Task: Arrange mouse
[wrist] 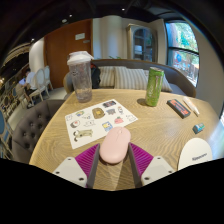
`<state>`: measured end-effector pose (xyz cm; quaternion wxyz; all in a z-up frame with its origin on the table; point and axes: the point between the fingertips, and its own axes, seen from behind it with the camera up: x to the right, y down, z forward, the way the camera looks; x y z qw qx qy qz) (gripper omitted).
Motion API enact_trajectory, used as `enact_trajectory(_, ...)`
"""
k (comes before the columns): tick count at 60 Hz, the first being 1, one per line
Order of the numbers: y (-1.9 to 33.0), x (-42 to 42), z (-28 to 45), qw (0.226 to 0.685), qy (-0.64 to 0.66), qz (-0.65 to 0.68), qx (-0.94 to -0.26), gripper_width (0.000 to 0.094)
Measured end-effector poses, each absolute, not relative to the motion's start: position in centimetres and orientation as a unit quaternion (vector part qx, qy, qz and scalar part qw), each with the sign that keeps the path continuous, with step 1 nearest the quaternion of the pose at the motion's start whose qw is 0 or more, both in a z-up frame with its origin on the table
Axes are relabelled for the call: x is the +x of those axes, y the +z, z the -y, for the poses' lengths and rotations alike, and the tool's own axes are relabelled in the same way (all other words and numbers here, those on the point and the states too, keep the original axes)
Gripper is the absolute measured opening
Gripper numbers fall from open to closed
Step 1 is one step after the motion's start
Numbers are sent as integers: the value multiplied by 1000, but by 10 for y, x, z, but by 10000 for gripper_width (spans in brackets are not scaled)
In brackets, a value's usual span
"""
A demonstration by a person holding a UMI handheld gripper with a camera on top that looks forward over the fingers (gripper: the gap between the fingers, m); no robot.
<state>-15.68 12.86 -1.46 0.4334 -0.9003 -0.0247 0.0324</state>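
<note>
the gripper was low over a round wooden table, and its two fingers showed at the near side with their magenta pads turned inward. between the fingers was a pink mouse, with its rounded far end pointing away from the gripper. the pads were close at both sides of the mouse, but it was not possible to tell if they really pressed on it or if a small gap stayed, and the mouse seemed to rest on the table.

just beyond the mouse, a little to the left, a white sheet with small coloured pictures lay flat on the wood. further beyond, to the left, a clear plastic jug with a lid stood upright. beyond the fingers to the right a green bottle stood upright too, well apart from the jug. to the right of the fingers lay a dark flat object and, nearer, a small blue thing. close to the right finger a white rounded object was at the table edge. behind the table there was a sofa with cushions and a window.
</note>
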Motion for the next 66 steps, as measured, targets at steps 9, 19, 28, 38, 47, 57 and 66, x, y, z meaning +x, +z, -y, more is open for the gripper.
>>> enact_trajectory(9, -16, -159, -122, 404, 54, 42, -912, 467)
enact_trajectory(19, 0, -156, -93, 403, 81, 74, -909, 452)
enact_trajectory(28, 106, -123, -96, 488, 102, 89, -862, 452)
enact_trajectory(38, 127, -5, -81, 496, 61, 58, -864, 451)
enact_trajectory(47, 57, 66, -47, 440, 45, 34, -896, 449)
enact_trajectory(57, -5, 85, -18, 397, 44, 36, -916, 449)
enact_trajectory(66, -15, 84, -13, 394, 52, 41, -917, 552)
